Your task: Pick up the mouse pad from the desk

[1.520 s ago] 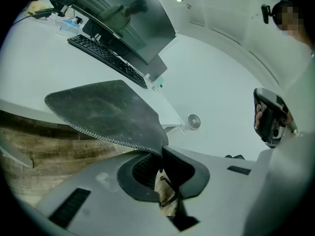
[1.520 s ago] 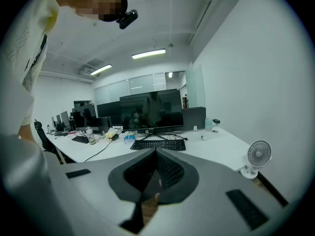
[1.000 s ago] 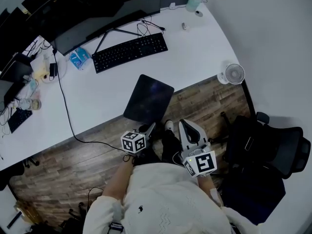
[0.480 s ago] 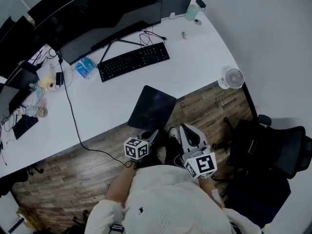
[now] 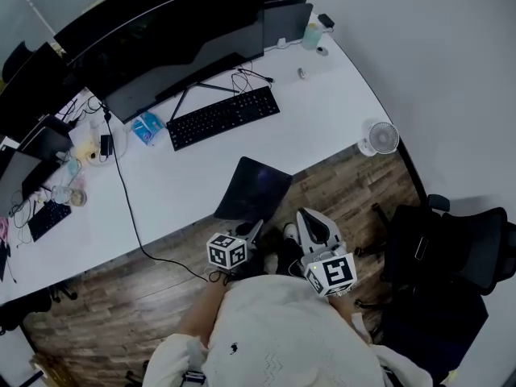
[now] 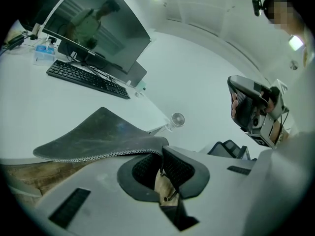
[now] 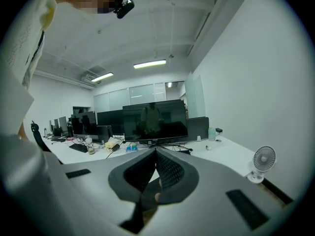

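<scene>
The dark mouse pad [image 5: 255,186] juts over the front edge of the white desk [image 5: 177,188]. Its near corner is pinched in my left gripper [image 5: 256,229], which is shut on it. In the left gripper view the mouse pad [image 6: 98,134] arches upward from the jaws of the left gripper [image 6: 160,150], with its stitched edge showing. My right gripper [image 5: 310,219] hangs beside it over the floor, apart from the pad. In the right gripper view the right gripper [image 7: 156,152] has its tips together with nothing between them.
On the desk behind the pad are a black keyboard [image 5: 224,117], wide monitors [image 5: 161,35] and a blue tissue pack [image 5: 147,127]. A small white fan [image 5: 380,138] stands at the desk's right end. A black office chair [image 5: 451,248] is at the right. A cable [image 5: 129,208] drops over the desk edge.
My left gripper has risen a little with the pad's near corner, which now bends up more. The head view has pulled back. My right gripper has stayed put.
</scene>
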Tool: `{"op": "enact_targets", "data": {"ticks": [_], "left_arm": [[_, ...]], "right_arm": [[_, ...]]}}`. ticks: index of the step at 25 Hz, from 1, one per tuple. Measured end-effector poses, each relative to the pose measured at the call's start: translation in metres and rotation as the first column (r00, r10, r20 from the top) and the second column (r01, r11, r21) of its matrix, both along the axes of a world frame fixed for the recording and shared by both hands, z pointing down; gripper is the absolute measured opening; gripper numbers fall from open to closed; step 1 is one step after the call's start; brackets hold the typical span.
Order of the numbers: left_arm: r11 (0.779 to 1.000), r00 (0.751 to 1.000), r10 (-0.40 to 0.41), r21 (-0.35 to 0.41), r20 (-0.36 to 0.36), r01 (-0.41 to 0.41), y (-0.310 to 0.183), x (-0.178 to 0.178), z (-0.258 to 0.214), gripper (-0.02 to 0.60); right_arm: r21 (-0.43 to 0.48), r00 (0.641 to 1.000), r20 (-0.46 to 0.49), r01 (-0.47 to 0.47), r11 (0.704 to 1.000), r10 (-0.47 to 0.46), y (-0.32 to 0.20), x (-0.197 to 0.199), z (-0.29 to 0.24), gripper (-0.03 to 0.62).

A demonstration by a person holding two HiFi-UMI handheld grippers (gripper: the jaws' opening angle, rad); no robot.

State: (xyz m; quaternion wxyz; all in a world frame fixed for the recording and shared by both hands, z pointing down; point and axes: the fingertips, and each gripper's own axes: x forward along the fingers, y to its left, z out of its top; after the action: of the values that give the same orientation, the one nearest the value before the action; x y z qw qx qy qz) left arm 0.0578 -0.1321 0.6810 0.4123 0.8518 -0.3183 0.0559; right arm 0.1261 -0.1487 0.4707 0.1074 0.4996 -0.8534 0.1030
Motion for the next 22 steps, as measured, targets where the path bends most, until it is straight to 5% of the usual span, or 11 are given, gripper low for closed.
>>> {"op": "enact_targets", "data": {"ticks": [22], "left_arm": [[0.988,0.997,-0.079,0.134,-0.018,0.081,-0.025,-0.03,-0.06,0.023]], "right_arm": [[0.018,1.0,0.025,0.015,1.0,-0.016,-0.007,-0.02,-0.001,0.002]]}}
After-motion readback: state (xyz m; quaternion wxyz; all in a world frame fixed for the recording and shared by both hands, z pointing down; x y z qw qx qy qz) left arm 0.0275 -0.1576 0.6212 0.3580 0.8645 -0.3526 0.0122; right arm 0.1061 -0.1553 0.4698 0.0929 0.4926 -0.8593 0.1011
